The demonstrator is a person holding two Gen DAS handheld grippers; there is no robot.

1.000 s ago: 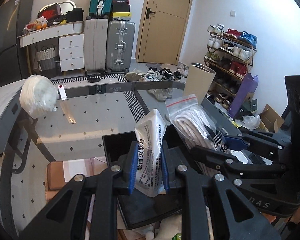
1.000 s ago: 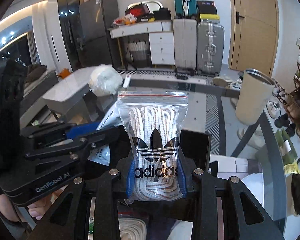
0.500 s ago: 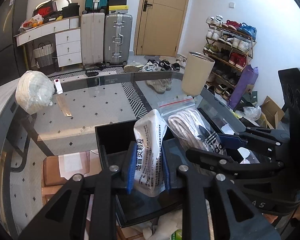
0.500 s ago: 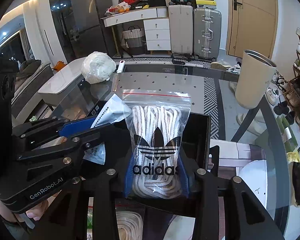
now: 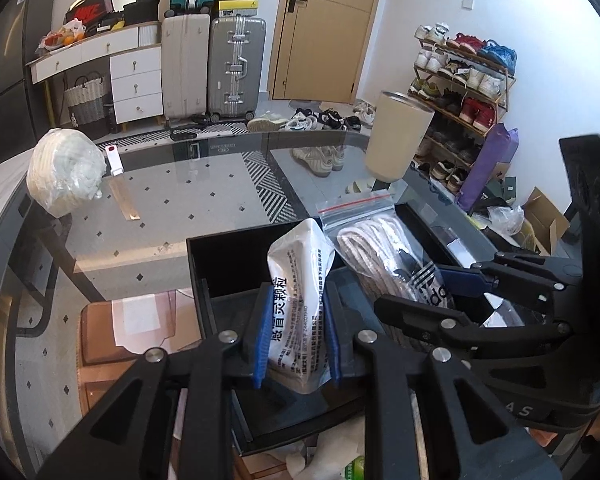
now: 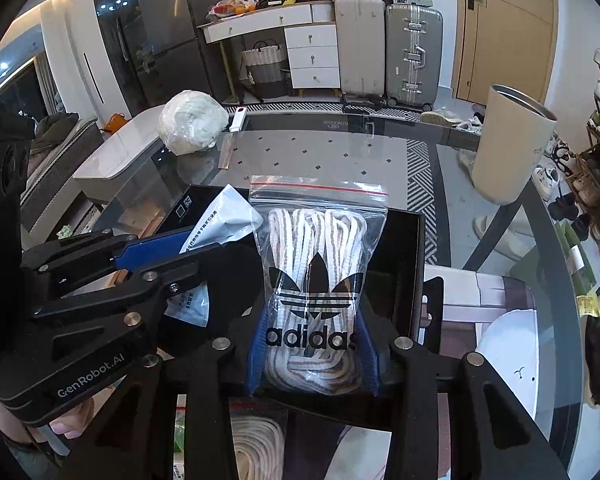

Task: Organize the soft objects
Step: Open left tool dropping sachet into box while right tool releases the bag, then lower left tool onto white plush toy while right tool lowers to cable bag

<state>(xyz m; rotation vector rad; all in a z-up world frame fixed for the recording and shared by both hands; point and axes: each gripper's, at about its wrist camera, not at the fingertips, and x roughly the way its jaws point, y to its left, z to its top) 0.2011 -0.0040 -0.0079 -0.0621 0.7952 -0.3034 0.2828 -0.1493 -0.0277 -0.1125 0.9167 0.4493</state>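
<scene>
A white printed sachet (image 5: 300,312) is clenched between the blue fingers (image 5: 263,336) of the left gripper (image 5: 296,340), and a clear zip bag of laces (image 6: 316,292) is clenched in the right gripper (image 6: 312,356). Both are held side by side over a black tray (image 5: 228,256) that sits on the near part of the glass tabletop (image 5: 172,208) — the sachet to the left, the laces to the right. Whether either pack already rests on the tray floor cannot be told.

The step in hand is judged to be the setting-down of both packs inside the tray. It would be done well if each pack were lowered until its lower edge is borne by the tray floor, then laid flat before the fingers are released, so that nothing is dropped or tipped over the rim. The two packs should be kept apart, since the grippers stand close together. A white bundle in plastic (image 5: 64,176) is left at the far left of the tabletop — presumably to be fetched afterwards.
</scene>
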